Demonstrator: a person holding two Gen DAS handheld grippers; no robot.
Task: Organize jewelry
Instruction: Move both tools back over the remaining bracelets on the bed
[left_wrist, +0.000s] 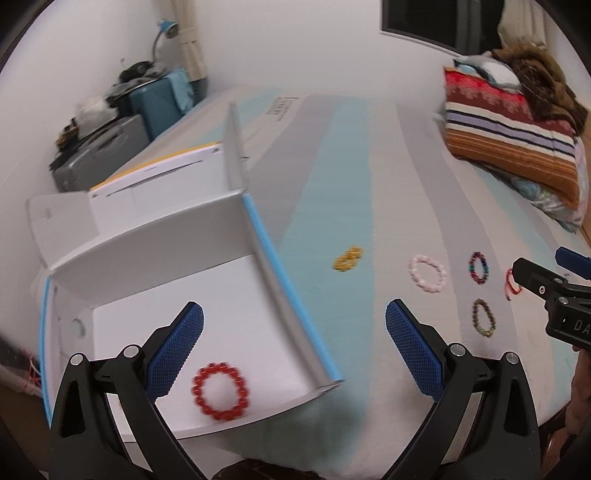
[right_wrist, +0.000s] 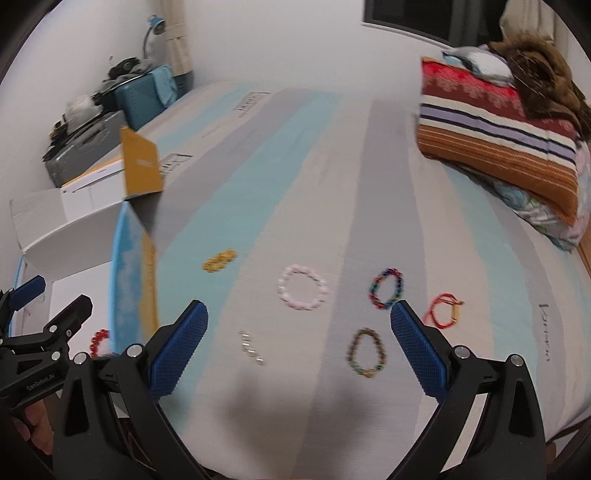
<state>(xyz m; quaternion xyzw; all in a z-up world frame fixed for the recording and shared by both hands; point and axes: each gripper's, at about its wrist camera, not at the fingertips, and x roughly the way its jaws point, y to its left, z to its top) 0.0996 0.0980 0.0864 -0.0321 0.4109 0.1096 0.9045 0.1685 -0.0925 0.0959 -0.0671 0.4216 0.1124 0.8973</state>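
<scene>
A red bead bracelet lies inside the open white box on the bed, just right of my left gripper's left finger. My left gripper is open and empty above the box's right wall. On the striped sheet lie a yellow bracelet, a pink bracelet, a multicolour bracelet, a brown-green bracelet, a red cord bracelet and a small silver chain. My right gripper hovers open over them, holding nothing.
A folded striped quilt with a fur-trimmed coat sits at the far right. Suitcases and clutter stand beyond the bed's left side. A second box with a yellow flap is behind the white box. A person's hand holds the left gripper.
</scene>
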